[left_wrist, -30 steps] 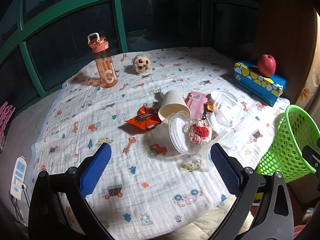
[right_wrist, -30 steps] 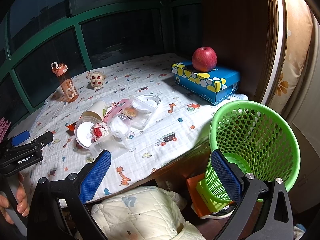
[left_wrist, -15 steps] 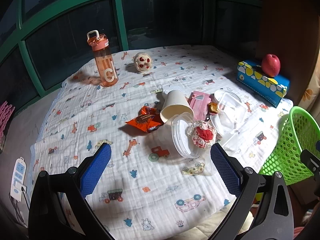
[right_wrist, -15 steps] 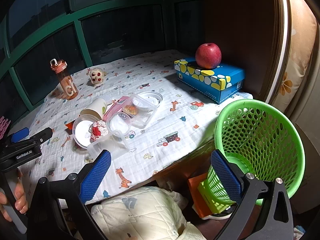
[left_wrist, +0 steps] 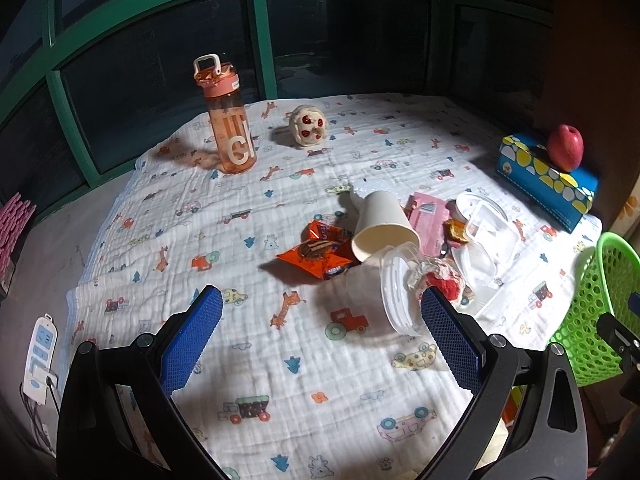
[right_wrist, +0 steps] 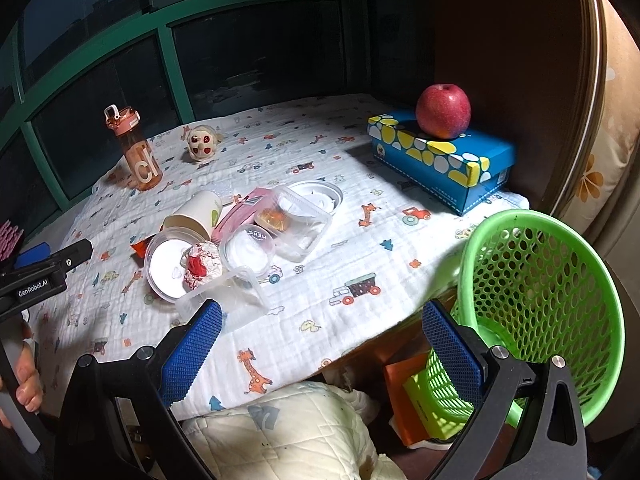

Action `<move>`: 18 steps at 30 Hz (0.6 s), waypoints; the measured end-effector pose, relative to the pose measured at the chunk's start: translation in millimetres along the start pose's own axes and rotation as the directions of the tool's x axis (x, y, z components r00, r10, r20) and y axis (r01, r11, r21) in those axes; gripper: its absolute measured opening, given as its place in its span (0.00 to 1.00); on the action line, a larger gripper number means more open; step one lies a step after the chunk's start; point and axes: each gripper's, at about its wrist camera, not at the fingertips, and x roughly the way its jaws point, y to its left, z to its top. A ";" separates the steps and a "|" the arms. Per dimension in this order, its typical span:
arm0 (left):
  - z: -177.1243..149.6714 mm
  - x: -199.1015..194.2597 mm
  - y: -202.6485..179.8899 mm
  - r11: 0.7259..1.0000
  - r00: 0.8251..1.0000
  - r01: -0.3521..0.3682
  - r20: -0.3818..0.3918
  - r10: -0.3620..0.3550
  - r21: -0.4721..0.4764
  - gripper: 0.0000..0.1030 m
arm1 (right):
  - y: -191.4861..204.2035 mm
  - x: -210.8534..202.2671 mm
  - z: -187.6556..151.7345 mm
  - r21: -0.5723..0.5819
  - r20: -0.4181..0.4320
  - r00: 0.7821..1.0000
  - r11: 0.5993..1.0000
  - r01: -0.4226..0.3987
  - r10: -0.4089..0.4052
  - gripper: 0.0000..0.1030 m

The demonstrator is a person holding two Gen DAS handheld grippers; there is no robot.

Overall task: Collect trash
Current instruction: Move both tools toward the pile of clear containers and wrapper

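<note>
A pile of trash lies mid-table: an orange snack wrapper (left_wrist: 320,254), a tipped paper cup (left_wrist: 382,226), a pink packet (left_wrist: 428,216), clear plastic containers (left_wrist: 486,236) and a crumpled red-and-white wad (left_wrist: 438,280) on a round lid. The pile also shows in the right wrist view: the cup (right_wrist: 198,212), the wad (right_wrist: 202,264), the containers (right_wrist: 296,220). A green mesh basket (right_wrist: 536,292) stands off the table's right edge. My left gripper (left_wrist: 322,340) is open and empty, above the cloth before the pile. My right gripper (right_wrist: 322,350) is open and empty over the table's front edge.
An orange water bottle (left_wrist: 230,124) and a small spotted toy (left_wrist: 308,126) stand at the back. A blue box (right_wrist: 440,160) with a red apple (right_wrist: 442,110) sits at the right. A power strip (left_wrist: 38,358) lies left of the table. A quilted cushion (right_wrist: 288,432) lies below the front edge.
Both grippers have drifted slightly: the pile sits a little further right in the left view, and the basket further right in the right view. Both stay open and empty.
</note>
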 end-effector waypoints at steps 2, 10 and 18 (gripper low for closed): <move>2.1 2.0 4.3 1.000 1.000 -0.009 -0.001 0.009 -0.008 0.95 | 2.8 3.7 1.9 -0.006 -0.003 1.000 1.000 -0.009 0.009 0.94; 6.5 10.8 17.8 1.000 1.000 -0.023 -0.007 0.023 -0.020 0.95 | 15.5 23.4 5.1 -0.045 -0.028 0.997 0.997 -0.070 0.069 0.94; 5.3 22.7 28.1 0.999 0.999 -0.027 -0.037 0.025 -0.045 0.95 | 35.5 49.4 -2.4 -0.090 -0.080 0.977 0.975 -0.205 0.198 0.94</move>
